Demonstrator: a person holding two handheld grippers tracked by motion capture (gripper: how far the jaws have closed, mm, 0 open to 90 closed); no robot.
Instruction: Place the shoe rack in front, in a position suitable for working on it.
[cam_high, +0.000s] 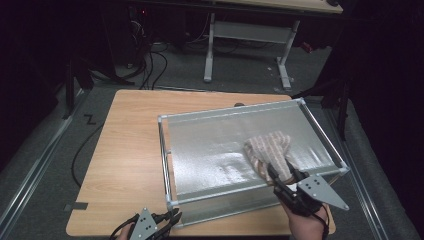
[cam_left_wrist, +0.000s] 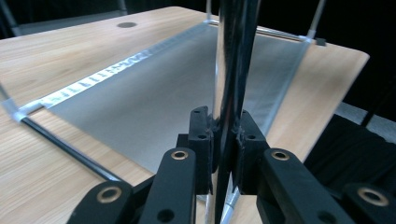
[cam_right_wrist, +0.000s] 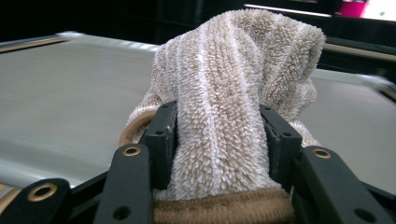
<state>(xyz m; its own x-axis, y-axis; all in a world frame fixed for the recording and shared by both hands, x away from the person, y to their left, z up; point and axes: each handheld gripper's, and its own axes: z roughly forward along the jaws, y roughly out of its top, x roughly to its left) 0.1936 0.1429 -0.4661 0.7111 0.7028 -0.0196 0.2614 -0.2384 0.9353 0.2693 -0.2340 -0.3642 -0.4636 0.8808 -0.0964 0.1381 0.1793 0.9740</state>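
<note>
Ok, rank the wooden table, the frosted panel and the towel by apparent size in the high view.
1. Wooden table, largest.
2. Frosted panel, lying on the table in its metal frame.
3. Beige towel, smallest, clamped in the right gripper.

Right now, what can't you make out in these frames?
- High view: left claw and its hand are cut off by the bottom edge.
- Left gripper view: the frame post between the jaws hides the middle of the glass panel.
- Right gripper view: the towel blocks the surface just ahead; whether it touches the panel there is hidden.
- High view: room beyond the table is too dark.
</note>
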